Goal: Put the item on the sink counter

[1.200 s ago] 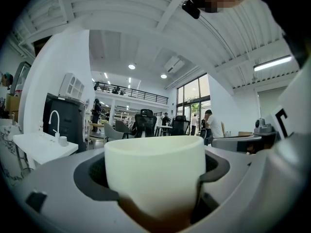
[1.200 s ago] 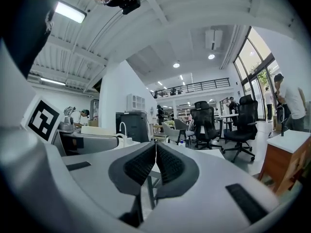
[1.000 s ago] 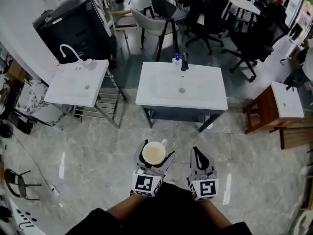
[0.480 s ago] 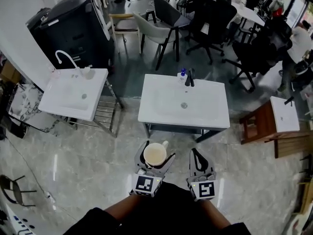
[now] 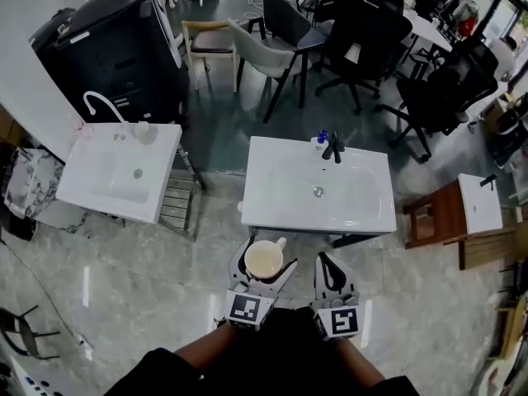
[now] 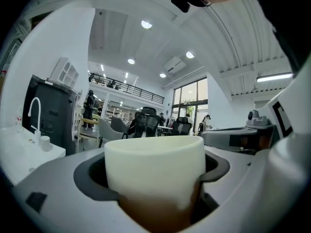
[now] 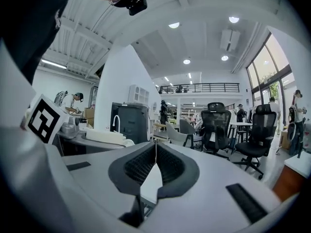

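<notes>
A cream mug (image 5: 263,260) sits upright between the jaws of my left gripper (image 5: 262,264), which is shut on it; its handle points toward the sink. Up close in the left gripper view the cream mug (image 6: 154,171) fills the middle, clamped by the grey jaws. My right gripper (image 5: 327,264) is beside it, shut and empty, its pads (image 7: 167,168) meeting at the tips. The white sink counter (image 5: 272,186) with a dark tap (image 5: 333,148) stands just ahead of both grippers, its basin bare.
A second white sink (image 5: 122,172) with a curved white tap stands to the left, a black cabinet (image 5: 107,48) behind it. Chairs (image 5: 272,40) crowd the far side. A wooden stool (image 5: 437,211) stands at the right. Glossy tiled floor (image 5: 148,279) lies underfoot.
The view has shifted: the sink counter has drawn closer to the grippers and slid slightly right. Both grippers keep their pose, the mug still held in the left one.
</notes>
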{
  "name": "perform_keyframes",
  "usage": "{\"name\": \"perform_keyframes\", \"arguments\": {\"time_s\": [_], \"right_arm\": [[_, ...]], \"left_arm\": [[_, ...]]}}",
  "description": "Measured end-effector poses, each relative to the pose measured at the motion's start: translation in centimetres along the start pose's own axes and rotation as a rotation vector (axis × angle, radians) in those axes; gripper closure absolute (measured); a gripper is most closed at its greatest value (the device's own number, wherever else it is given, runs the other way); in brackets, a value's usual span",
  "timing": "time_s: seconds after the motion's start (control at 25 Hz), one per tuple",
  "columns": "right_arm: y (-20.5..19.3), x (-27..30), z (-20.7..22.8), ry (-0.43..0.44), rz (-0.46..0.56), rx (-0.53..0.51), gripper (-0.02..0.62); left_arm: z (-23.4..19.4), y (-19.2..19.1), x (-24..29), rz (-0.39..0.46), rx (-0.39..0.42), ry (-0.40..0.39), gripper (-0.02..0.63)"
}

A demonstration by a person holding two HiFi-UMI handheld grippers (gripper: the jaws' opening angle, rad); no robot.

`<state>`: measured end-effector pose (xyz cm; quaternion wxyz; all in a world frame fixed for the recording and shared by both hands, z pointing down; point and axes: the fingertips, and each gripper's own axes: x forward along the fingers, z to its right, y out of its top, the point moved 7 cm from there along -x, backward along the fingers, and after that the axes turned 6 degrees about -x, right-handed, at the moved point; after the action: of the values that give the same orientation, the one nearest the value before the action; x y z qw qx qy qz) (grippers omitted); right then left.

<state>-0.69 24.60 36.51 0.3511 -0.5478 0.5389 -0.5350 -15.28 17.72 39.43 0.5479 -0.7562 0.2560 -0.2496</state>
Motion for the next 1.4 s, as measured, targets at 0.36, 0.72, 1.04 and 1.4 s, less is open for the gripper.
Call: {"name": "perform_keyframes", "arguments": {"time_s": [0.36, 0.72, 1.04, 1.4], "right_arm": [[0.1, 3.8, 1.0, -0.05, -0.008, 0.046, 0.563], [-0.1, 8.9, 1.7, -0.007, -0.03, 0.071, 0.563], [-0.4, 13.8, 6.0, 0.045, -0.012, 0.088, 0.563], [-1.1, 21.1, 12.3, 0.075, -0.018, 0.057, 0.563]], "left_arm": [[-4.2, 0.7, 2.8, 0.003, 0.004, -0.004, 0.146], [-6.9, 1.9, 5.8, -0.002, 0.05, 0.038, 0.146], [-8.5, 1.9, 11.5, -0.009, 0.044, 0.103, 0.146], [-11.1, 2.2, 21.5, -0.032, 0.094, 0.124, 0.146]]}}
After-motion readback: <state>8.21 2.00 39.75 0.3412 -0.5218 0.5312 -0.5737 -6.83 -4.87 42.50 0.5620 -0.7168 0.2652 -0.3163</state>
